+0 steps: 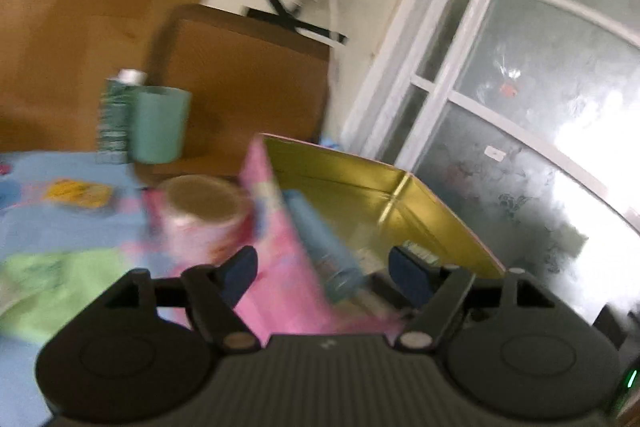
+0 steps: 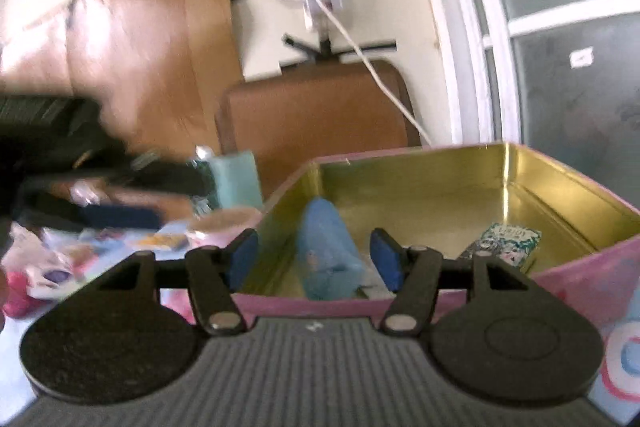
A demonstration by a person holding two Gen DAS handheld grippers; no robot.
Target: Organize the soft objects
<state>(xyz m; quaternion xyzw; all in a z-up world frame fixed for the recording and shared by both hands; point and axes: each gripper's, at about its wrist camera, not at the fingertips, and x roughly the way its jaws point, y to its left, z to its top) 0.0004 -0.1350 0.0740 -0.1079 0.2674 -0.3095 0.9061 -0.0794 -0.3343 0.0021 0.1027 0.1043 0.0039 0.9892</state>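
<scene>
A pink tin box with a gold inside [image 1: 360, 195] stands open on the patterned sheet. In it lies a soft light-blue pack [image 1: 324, 247], tilted against the left wall. My left gripper [image 1: 322, 277] hovers open at the box's near left corner; the pink wall and the pack's end show between its fingers, untouched. From the right wrist view, the box [image 2: 440, 187] holds the blue pack [image 2: 326, 251] and a small green-and-white packet [image 2: 508, 241]. My right gripper [image 2: 316, 259] is open over the near wall, its pads either side of the pack but apart from it.
A pink round tub [image 1: 204, 211], a teal cup [image 1: 160, 125] and a green bottle [image 1: 114, 115] stand left of the box. A brown board [image 1: 240, 87] leans on the wall behind, and a window [image 1: 520, 107] is at right. A green cloth [image 1: 52, 283] lies near left.
</scene>
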